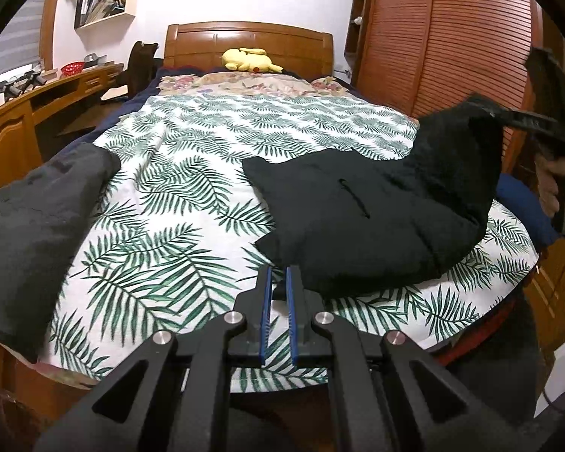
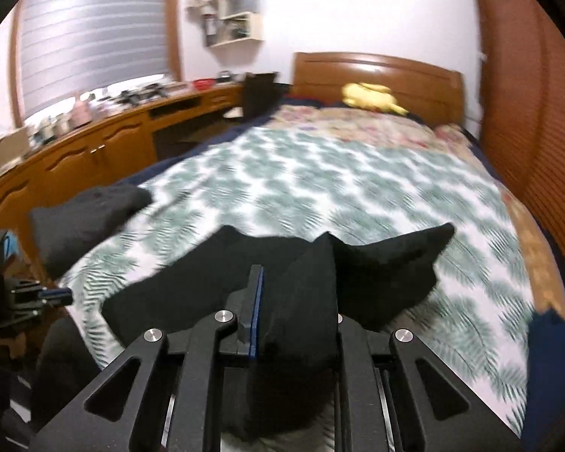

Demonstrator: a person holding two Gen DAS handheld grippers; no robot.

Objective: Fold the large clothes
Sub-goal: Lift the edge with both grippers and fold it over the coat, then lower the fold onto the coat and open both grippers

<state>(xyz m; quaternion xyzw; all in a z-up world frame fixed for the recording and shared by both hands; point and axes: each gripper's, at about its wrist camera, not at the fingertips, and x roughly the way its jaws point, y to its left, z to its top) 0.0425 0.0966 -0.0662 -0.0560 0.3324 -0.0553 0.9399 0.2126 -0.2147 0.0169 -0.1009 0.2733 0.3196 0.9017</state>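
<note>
A black garment lies on the right half of the leaf-print bed sheet. My left gripper is at the garment's near left corner, its blue pads shut on a small bit of the black fabric. At the right, my right gripper holds another corner lifted off the bed, so the cloth rises in a peak. In the right wrist view the black garment fills the right gripper. It hides the right finger, and only the left blue pad shows. The left gripper appears at the left edge.
A dark grey garment hangs over the bed's left edge. A yellow plush toy lies by the wooden headboard. A wooden desk runs along the left, and a slatted wardrobe stands on the right. A person's hand holds the right gripper.
</note>
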